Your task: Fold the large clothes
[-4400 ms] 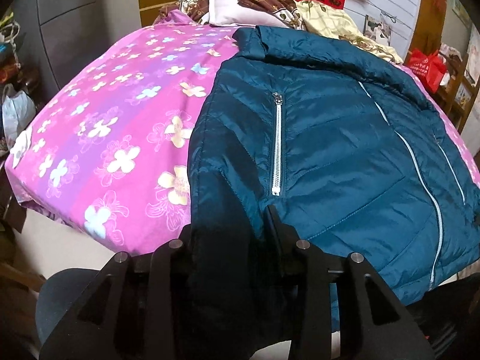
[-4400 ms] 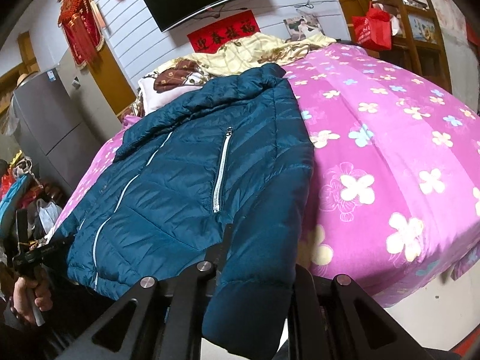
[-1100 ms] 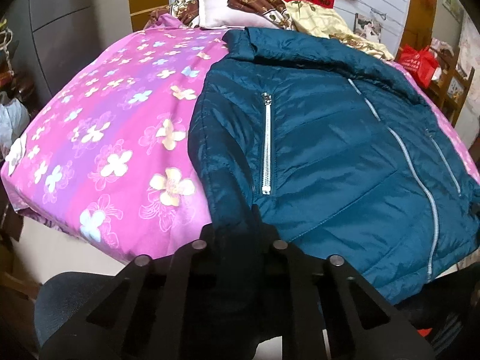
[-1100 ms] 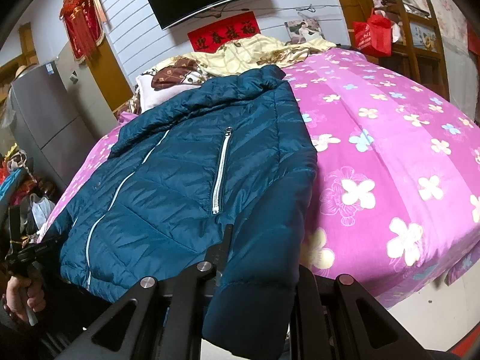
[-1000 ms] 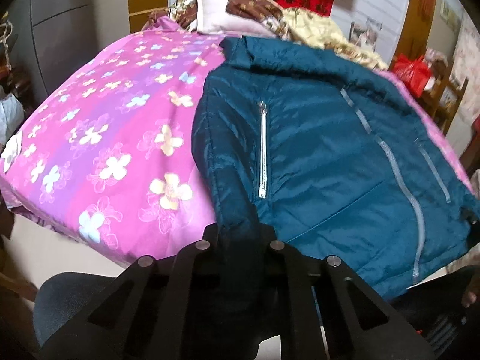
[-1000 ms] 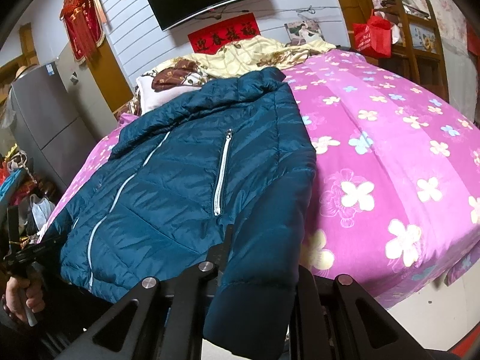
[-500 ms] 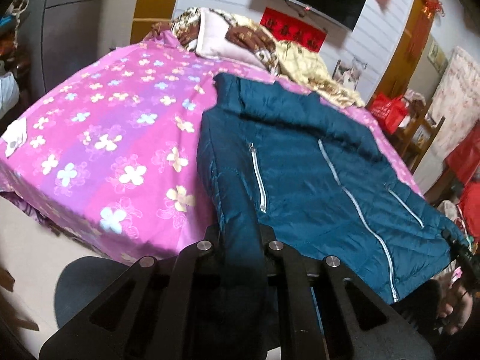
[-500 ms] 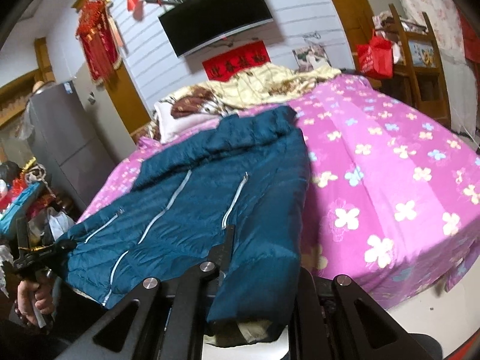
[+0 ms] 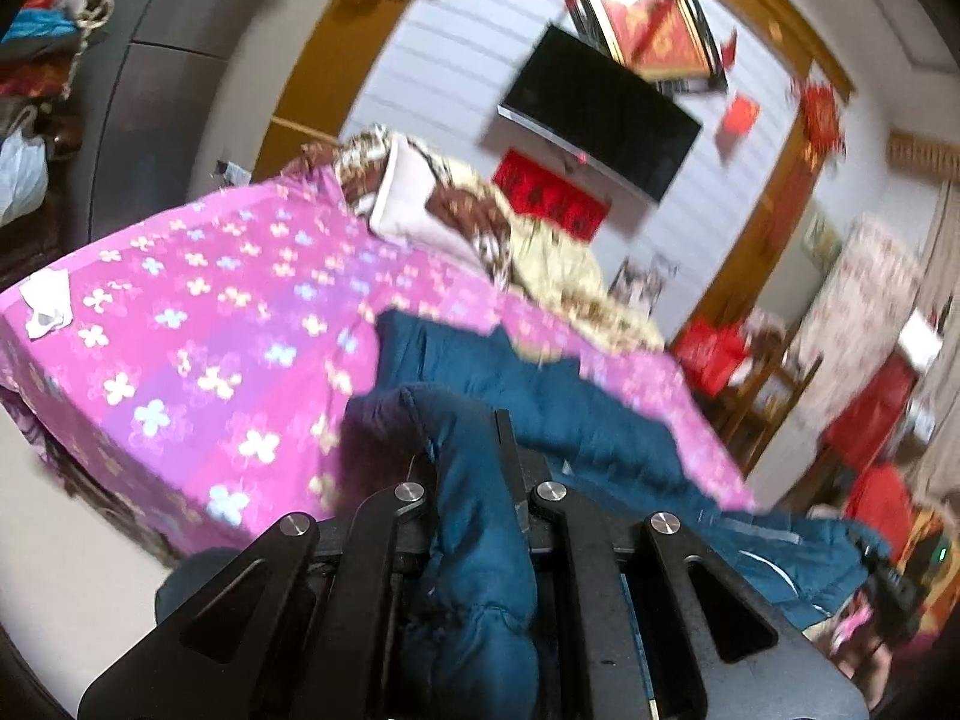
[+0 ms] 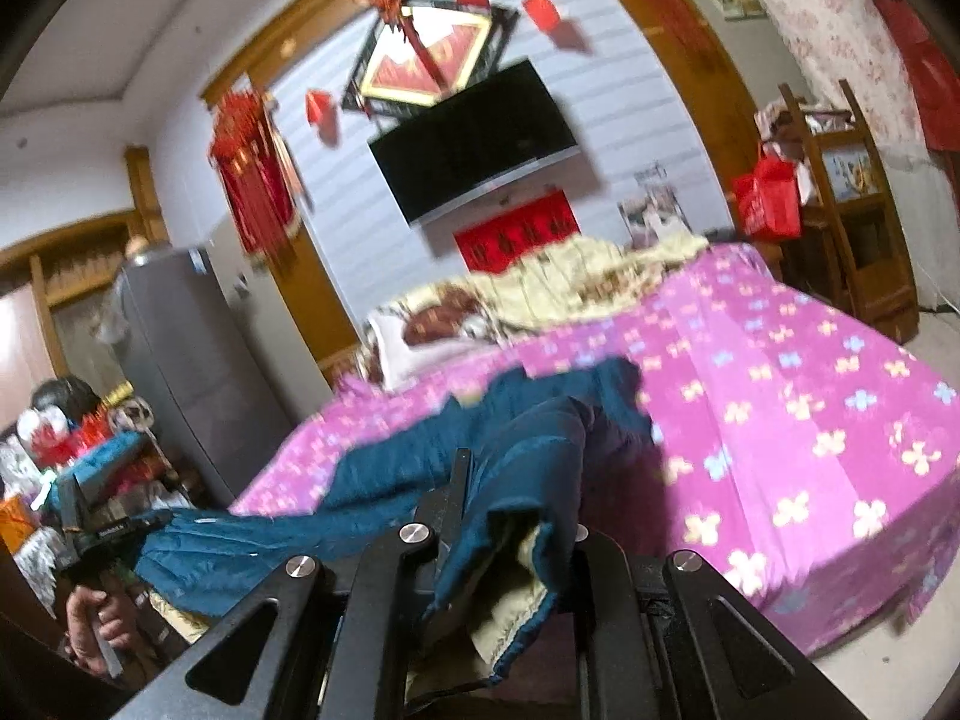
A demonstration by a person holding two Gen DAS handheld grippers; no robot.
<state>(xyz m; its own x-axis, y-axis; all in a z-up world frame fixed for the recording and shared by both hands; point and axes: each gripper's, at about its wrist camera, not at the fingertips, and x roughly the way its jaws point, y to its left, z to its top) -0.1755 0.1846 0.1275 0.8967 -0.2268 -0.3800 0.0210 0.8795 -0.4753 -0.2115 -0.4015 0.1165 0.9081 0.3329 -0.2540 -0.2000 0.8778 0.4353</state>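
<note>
Teal quilted nylon was bunched between the fingers of my left gripper (image 9: 474, 480), which was clamped on one bottom corner of the puffer jacket (image 9: 540, 396), while my right gripper (image 10: 510, 516) was clamped on the other corner, its pale yellow lining showing; the collar end lay on the pink floral bedspread (image 9: 198, 324) and the hem was raised off it. To fold it well I judged both corners should travel level and together toward the collar, taut enough to stop the slippery padding sagging. Only once the hem lay square should I have let go.
</note>
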